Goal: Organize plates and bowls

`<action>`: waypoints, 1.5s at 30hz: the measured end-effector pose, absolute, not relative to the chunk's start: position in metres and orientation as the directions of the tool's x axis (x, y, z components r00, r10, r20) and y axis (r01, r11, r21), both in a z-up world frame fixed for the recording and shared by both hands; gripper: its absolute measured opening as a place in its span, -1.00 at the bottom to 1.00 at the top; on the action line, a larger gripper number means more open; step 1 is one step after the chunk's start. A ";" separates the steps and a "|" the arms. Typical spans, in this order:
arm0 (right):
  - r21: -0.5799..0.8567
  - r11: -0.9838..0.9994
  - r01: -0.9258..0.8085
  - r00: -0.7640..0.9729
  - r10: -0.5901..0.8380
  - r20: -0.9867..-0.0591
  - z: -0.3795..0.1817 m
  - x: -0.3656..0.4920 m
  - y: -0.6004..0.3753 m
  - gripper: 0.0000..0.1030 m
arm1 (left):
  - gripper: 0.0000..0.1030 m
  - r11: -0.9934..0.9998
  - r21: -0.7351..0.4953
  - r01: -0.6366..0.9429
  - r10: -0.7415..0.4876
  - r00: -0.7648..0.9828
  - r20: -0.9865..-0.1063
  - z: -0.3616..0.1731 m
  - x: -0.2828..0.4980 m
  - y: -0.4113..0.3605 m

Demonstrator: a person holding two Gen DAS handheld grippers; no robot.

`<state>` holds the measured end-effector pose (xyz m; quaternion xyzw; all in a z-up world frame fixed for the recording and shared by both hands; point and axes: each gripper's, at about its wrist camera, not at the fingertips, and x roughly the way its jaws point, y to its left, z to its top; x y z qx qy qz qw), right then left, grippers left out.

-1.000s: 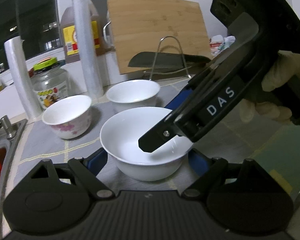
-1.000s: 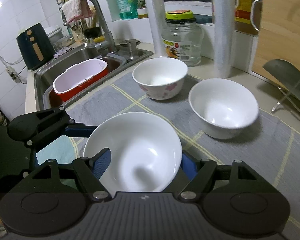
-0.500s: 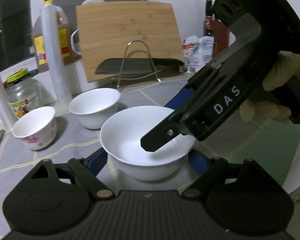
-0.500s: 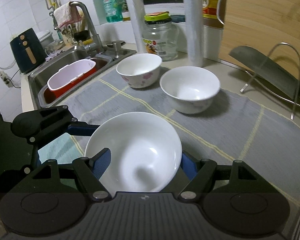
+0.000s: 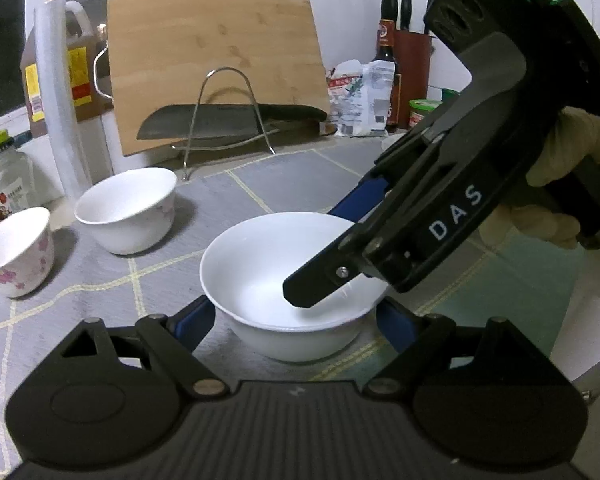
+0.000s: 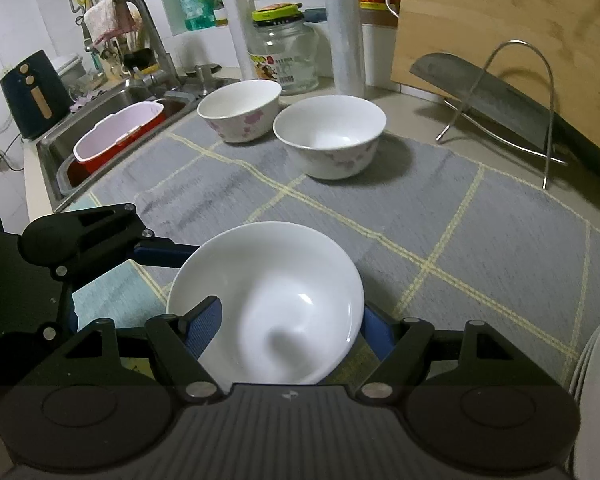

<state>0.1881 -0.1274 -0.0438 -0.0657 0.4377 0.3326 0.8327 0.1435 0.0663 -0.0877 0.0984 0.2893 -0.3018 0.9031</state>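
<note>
A plain white bowl (image 5: 288,280), smooth and glossy, sits low over the grey woven mat (image 6: 480,240) with pale yellow grid lines. Both grippers clamp it: the left gripper (image 5: 294,320) has its blue pads on the bowl's two sides, and the right gripper (image 6: 292,324), lettered "DAS" on its black arm, grips the rim. Farther back stand two bowls with faint pink flowers (image 6: 328,136), a clear glass jar (image 6: 286,56) and a bamboo board (image 5: 216,64).

White bowl (image 6: 268,296), grey mat (image 6: 480,240) with yellow grid lines.
</note>
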 end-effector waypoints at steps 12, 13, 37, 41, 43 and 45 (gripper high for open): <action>0.172 0.756 -0.631 0.389 0.501 -0.773 -0.046 0.188 -0.128 0.83 | 0.93 0.802 -0.039 0.596 -0.500 0.634 -0.590 -0.093 0.146 0.068; 0.166 0.756 -0.633 0.395 0.500 -0.771 -0.045 0.187 -0.128 0.88 | 0.94 0.804 -0.045 0.593 -0.503 0.637 -0.584 -0.093 0.145 0.069; -0.086 0.800 -0.594 0.638 0.403 -0.656 -0.014 0.198 -0.119 1.00 | 0.98 0.955 -0.015 0.297 -0.252 0.781 -0.571 -0.045 0.162 0.146; -0.121 0.792 -0.598 0.662 0.404 -0.631 -0.008 0.205 -0.112 1.00 | 0.99 0.955 -0.010 0.296 -0.252 0.793 -0.555 -0.034 0.184 0.153; -0.123 0.789 -0.602 0.666 0.412 -0.621 -0.007 0.208 -0.109 1.00 | 0.99 0.954 0.006 0.301 -0.247 0.796 -0.553 -0.030 0.197 0.152; -0.122 0.776 -0.619 0.661 0.431 -0.614 -0.006 0.211 -0.105 1.00 | 0.99 0.949 0.028 0.314 -0.247 0.797 -0.551 -0.028 0.207 0.149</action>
